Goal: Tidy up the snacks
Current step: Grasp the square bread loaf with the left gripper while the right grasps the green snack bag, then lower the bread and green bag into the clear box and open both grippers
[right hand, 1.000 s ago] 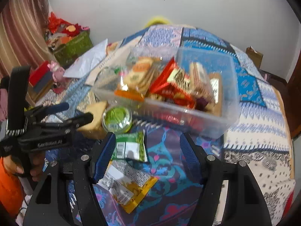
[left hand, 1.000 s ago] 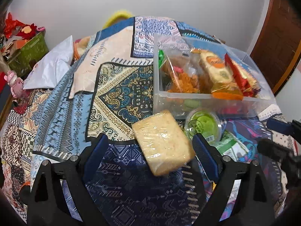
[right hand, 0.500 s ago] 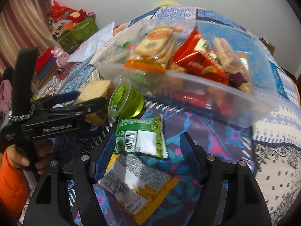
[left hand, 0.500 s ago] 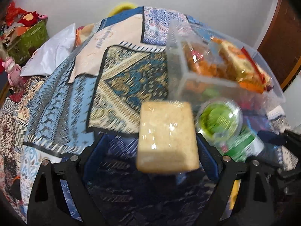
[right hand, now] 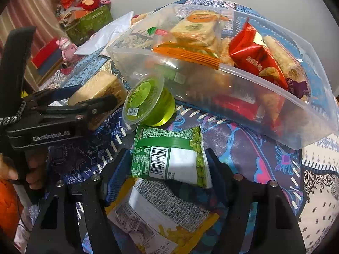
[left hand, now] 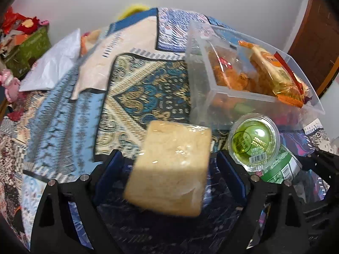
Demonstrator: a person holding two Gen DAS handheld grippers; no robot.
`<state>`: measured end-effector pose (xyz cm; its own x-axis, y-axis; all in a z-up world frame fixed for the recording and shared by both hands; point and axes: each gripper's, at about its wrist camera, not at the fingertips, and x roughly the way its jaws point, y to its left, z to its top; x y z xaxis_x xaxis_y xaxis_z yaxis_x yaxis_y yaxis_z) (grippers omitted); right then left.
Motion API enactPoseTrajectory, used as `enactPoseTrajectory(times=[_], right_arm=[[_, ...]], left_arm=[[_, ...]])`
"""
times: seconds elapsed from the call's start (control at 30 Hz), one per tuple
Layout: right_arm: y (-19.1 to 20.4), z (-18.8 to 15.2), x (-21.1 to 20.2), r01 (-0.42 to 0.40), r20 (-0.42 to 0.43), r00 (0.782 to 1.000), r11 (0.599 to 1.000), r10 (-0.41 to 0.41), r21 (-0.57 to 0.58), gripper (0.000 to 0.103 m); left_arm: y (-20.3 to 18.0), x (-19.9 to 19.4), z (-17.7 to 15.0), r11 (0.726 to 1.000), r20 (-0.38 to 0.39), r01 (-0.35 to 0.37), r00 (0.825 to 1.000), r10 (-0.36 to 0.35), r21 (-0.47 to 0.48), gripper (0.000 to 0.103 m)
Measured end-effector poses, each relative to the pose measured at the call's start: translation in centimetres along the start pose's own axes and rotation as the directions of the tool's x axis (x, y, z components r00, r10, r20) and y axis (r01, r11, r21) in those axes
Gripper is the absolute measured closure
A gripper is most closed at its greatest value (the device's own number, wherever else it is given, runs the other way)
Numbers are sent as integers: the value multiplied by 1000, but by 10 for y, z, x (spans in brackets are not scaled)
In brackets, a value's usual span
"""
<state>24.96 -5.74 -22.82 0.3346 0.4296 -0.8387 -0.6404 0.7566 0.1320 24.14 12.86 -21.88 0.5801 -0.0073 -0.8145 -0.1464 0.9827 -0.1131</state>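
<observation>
A pale cake block in clear wrap lies on the patterned quilt between the fingers of my left gripper. Its jaws are closing, and small gaps still show on both sides of the cake. My right gripper is closing around a green snack packet, which lies on a yellow packet; its pads stand right at the packet's edges. A green jelly cup leans beside the clear bin, which is full of snacks. The left gripper and the cake also show in the right wrist view.
A white bag, a green box with red things on it and a pink toy sit at the far left. A brown door is at the right. A hand holds the left gripper's handle.
Both grippers have come lower and nearer to the quilt. The cake now sits between the left fingers and the green packet between the right ones. Both pairs of jaws stand slightly narrower.
</observation>
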Motion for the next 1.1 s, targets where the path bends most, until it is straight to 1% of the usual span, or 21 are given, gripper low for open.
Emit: enactPoseTrajectory(times=[0.03,0.07,0.13,0.17,0.2,0.33,0.47,0.63,0.83,0.97,1.1], right_arm=[[-1,-1,-2,-1,4,1000,1000,1,4,42],[-2,-1,-3,-2,7,1000,1000,2,8,45],[-3,-2,-4,-10,10,1000,1000,10,17,51],[-5,-3,-6,-13,12,1000,1000,13,20,53],[-6,-4,-8,-17,15,1000,1000,16,25,54],[-11,-10,-15,-21,27,999,999,20,35,58],[-14,-16,-26,-24,44,999,999,22,44,58],[-24,-18,-45,-19,79,997,998,14,66,59],[-36,-13,-74,-14,154,988,994,-2,104,59],[-42,-3,-90,-6,211,977,993,-20,121,59],[-51,10,-105,1,265,963,990,-38,138,59]], left_arm=[[-1,4,0,1000,-14,3,1000,-3,-5,26],[-1,7,0,1000,-28,0,1000,0,-6,37],[-2,7,-2,1000,-22,-5,1000,5,-4,41],[-3,5,-3,1000,-17,2,1000,-2,-2,46],[-4,3,-4,1000,-14,7,1000,-7,0,47],[-5,-8,-12,1000,-10,-5,1000,5,3,48],[-5,-20,-18,1000,-1,-4,1000,4,-2,48],[-10,-46,-17,1000,41,2,999,-1,-3,48],[-19,-77,0,1000,116,17,993,-18,11,48],[-28,-93,18,999,171,31,985,-35,25,48],[-38,-101,35,998,203,59,977,-63,25,48]])
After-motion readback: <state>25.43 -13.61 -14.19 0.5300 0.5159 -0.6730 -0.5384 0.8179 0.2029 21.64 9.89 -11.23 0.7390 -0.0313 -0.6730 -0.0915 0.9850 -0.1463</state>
